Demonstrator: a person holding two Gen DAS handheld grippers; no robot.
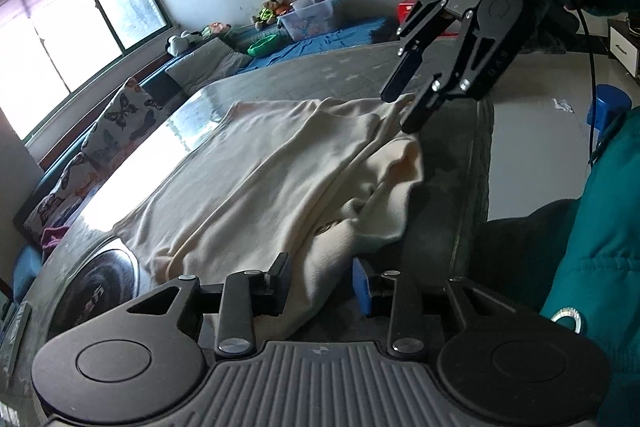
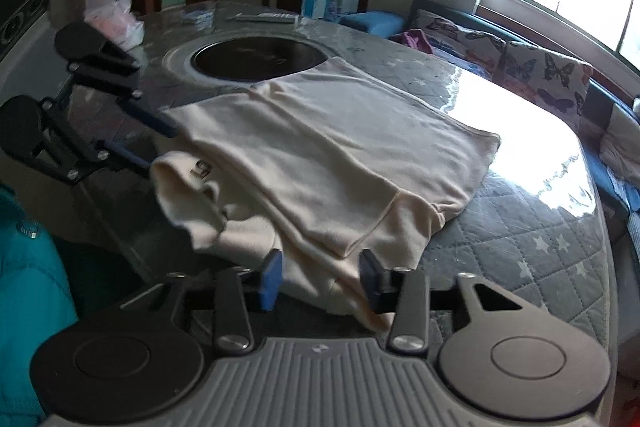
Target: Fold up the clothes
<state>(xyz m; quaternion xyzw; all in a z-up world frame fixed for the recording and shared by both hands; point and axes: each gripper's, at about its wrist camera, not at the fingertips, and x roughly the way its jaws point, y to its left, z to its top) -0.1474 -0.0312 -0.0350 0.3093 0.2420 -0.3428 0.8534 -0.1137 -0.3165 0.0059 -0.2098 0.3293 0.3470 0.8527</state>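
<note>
Two tongs, yours: left tongs (image 1: pixel 322 285) and right tongs (image 2: pixel 320 277) both released, straddling the cream garment (image 2: pixel 340 147) at lower centre.

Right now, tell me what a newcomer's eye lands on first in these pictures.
A cream garment lies spread over the quilted grey table, its near part bunched and spilling over the near edge. Both grippers sit open at that edge: the left gripper and the right gripper. Behind the cloth, a round dark basin is sunk into the tabletop.
</note>
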